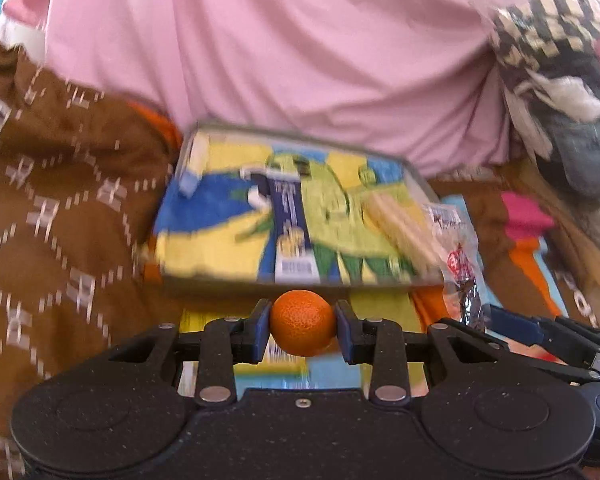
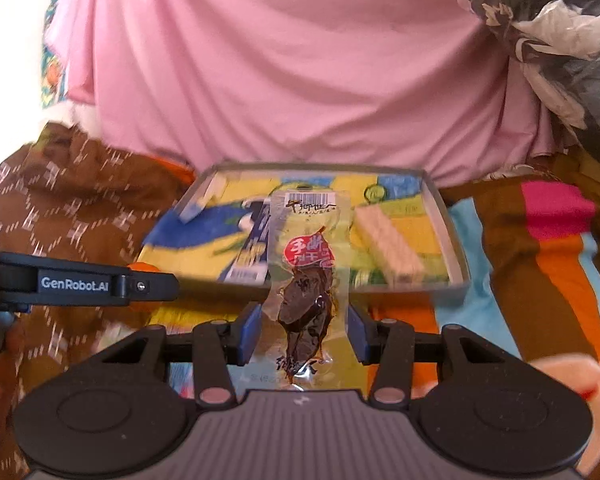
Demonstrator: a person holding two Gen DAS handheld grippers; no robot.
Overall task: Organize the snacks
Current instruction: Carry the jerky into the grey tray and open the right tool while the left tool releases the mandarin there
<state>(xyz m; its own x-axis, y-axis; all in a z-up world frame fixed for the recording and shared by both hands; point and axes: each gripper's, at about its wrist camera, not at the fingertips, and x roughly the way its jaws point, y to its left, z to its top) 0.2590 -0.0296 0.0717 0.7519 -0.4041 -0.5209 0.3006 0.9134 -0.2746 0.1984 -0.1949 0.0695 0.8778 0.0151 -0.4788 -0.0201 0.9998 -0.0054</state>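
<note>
My left gripper (image 1: 303, 330) pinches a small orange (image 1: 302, 322) between its fingers. My right gripper (image 2: 303, 330) clamps a clear snack packet (image 2: 306, 276). Just ahead of both lies a shallow tray (image 2: 452, 232) holding a wafer bar (image 2: 386, 240).

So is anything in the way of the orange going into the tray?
Nothing visible blocks it. The orange sits in the left gripper just before the tray's near edge. A blue packet and a wafer lie inside, with bare space to their left.
</note>
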